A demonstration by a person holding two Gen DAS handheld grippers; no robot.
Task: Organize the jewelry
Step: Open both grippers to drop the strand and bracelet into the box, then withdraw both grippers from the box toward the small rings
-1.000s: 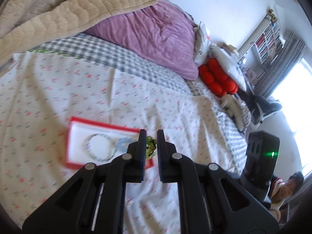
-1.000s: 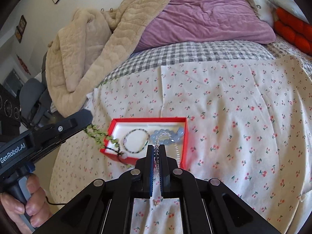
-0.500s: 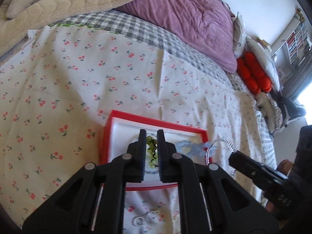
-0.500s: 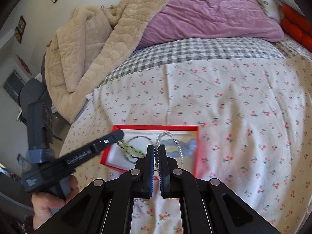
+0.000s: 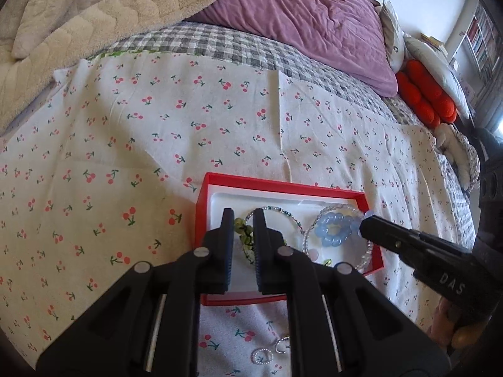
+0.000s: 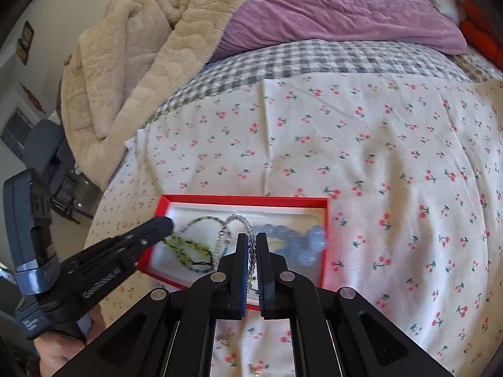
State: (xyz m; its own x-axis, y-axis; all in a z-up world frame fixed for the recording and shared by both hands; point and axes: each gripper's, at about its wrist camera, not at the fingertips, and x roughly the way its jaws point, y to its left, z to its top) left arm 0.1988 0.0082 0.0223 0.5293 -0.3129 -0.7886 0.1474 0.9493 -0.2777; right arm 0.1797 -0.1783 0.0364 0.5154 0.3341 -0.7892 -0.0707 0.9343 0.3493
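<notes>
1. Left wrist view shows the red box (image 5: 283, 188) lying on the cherry-print sheet (image 5: 157, 132), its white inside already holding a thin beaded bracelet (image 5: 273, 210) and a blue bead bracelet (image 5: 336, 231).
2. The left gripper (image 5: 243, 220) is over the box's left part, its fingers drawn close and pinching the green bead bracelet (image 5: 243, 235), whose strand hangs down between them into the box.
3. From the right wrist view, the right gripper (image 6: 250, 242) is over the box's near edge, fingers nearly pressed together on the clear bead bracelet (image 6: 239, 220), whose loop arches up in front of the tips.
4. Small rings (image 5: 264, 355) lie on the sheet just in front of the box, not yet put away.
5. Risks, as I judge them:
   - Both strands come down close together, so they may tangle with each other or with the thin beaded bracelet.
   - Let go while part of the clear loop overhangs the near rim, it could slide out onto the sheet.
   - The box is light on soft bedding; a finger catching the rim could tip or shove it.
   - The two grippers work very near each other and could bump.
</notes>
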